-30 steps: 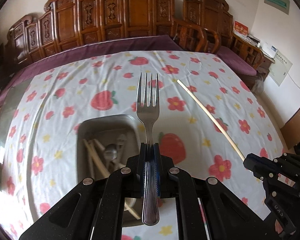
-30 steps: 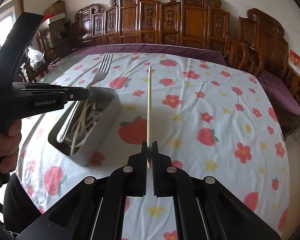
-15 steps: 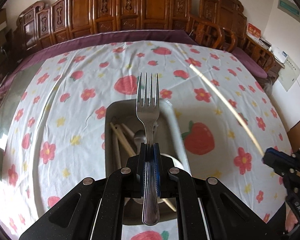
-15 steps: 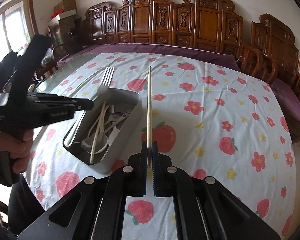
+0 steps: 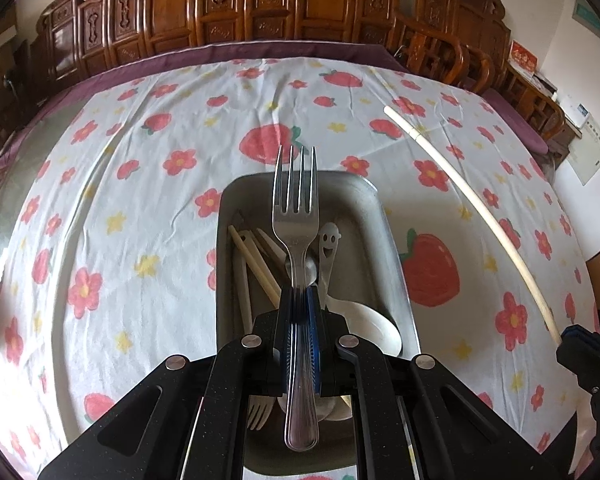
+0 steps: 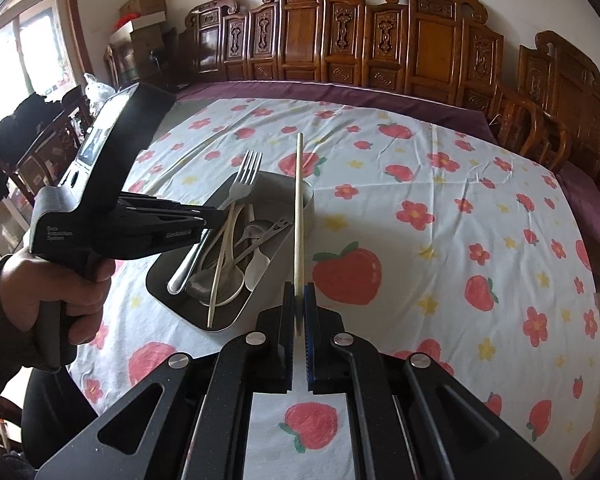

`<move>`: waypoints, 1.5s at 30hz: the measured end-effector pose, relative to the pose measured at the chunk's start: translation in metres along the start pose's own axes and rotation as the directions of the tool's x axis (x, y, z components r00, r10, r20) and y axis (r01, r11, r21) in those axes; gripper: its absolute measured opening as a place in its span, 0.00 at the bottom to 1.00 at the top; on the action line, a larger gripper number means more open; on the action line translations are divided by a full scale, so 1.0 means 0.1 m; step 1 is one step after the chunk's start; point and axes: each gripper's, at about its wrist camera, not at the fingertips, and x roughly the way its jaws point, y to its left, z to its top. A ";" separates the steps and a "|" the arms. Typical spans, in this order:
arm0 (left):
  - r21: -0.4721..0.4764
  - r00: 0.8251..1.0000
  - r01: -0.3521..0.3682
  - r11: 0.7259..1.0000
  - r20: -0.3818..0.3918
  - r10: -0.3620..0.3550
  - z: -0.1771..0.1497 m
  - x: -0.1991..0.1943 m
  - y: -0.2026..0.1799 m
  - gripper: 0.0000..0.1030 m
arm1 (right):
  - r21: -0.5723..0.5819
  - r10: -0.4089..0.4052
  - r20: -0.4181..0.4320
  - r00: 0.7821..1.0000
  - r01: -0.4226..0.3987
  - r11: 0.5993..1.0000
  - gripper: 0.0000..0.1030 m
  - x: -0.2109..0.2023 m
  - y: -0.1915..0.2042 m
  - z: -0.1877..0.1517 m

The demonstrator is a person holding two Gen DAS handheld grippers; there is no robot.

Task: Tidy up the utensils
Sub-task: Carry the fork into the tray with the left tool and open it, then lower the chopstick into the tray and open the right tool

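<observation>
- Above the metal tray [image 5: 384, 216], your left gripper [image 5: 299, 300] is clamped on a steel fork [image 5: 295, 204], tines pointing forward and away from you.
- Inside the tray lie chopsticks [image 5: 256, 264], a smiley-handled spoon [image 5: 329, 248] and a white spoon [image 5: 374, 330].
- Just right of the tray, your right gripper [image 6: 299, 304] pinches a single pale chopstick [image 6: 298, 208] by its near end, held over the strawberry tablecloth [image 6: 440, 216].
</observation>
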 end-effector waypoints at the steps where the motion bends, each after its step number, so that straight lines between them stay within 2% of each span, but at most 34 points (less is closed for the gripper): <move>1: 0.001 1.000 0.000 1.000 -0.004 0.000 -0.02 0.01 0.00 0.06 | -0.002 0.000 -0.001 1.000 0.000 1.000 0.05 0.00 0.01 0.00; 7: -0.010 0.999 0.006 1.000 -0.035 -0.006 -0.11 0.06 0.05 0.06 | 0.000 0.007 -0.008 1.000 -0.007 1.000 0.05 0.05 0.04 0.00; 18: 0.001 0.999 -0.010 1.000 0.042 0.010 -0.23 -0.30 0.23 0.07 | 0.015 0.057 -0.034 0.998 -0.057 0.998 0.05 0.21 0.23 0.03; 26: 0.009 0.996 -0.027 1.000 0.087 0.026 -0.31 -0.52 0.39 0.08 | 0.088 0.109 -0.099 0.989 -0.100 0.991 0.05 0.53 0.35 0.05; 40: -0.007 0.992 -0.023 1.000 0.128 0.024 -0.37 -0.72 0.57 0.09 | 0.173 0.087 -0.157 0.984 -0.060 0.983 0.05 0.84 0.42 0.12; 45: -0.008 0.991 -0.026 1.000 0.133 0.027 -0.40 -0.75 0.59 0.09 | 0.191 0.127 -0.154 0.980 -0.096 0.977 0.06 0.89 0.42 0.17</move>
